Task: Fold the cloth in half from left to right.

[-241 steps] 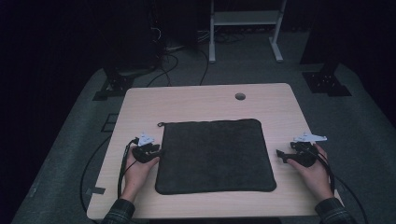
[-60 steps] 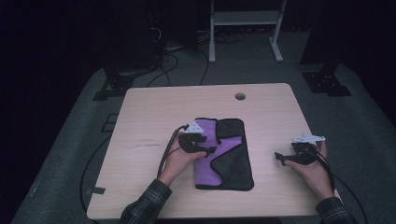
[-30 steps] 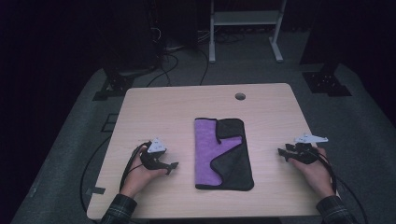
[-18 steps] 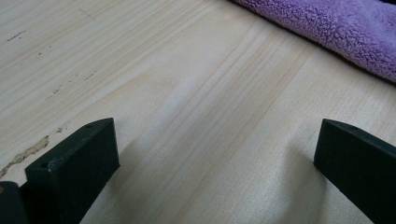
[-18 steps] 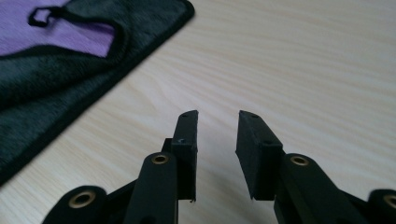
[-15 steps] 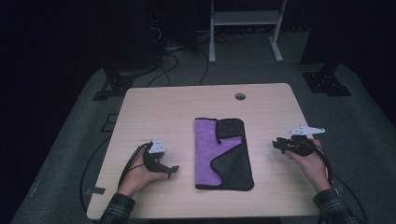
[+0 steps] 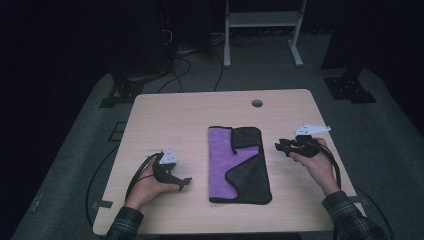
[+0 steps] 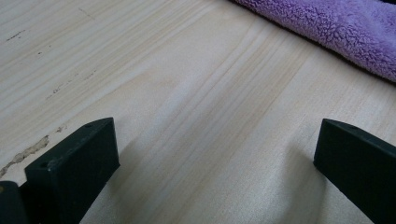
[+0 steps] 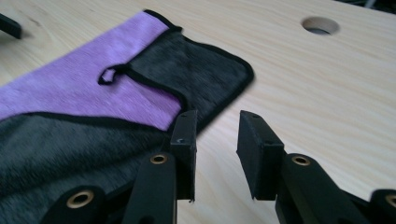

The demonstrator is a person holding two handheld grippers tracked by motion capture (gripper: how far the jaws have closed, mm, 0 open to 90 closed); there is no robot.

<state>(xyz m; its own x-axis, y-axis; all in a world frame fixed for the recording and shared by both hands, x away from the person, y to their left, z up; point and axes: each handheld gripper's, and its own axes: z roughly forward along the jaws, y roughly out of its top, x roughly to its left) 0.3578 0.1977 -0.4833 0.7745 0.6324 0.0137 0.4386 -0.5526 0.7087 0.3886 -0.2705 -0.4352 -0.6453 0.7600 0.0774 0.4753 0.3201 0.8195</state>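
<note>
Bare table [image 7: 190, 115] around folded cloth [image 7: 240, 165]

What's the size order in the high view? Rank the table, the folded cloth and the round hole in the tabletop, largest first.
1. table, by far the largest.
2. folded cloth, purple and dark grey, at the table's middle.
3. round hole, near the far edge, clearly smallest.

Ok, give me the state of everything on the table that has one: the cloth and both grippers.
Cloth: folded lengthwise, flat on the table, purple side showing beside grey flaps, held by nothing.
Left gripper: jaws wide open and empty, low over bare wood left of the cloth; they have just been opening.
Right gripper: jaws narrowly apart with nothing between them, pointing at the cloth's right edge; they have just been closing.
</note>
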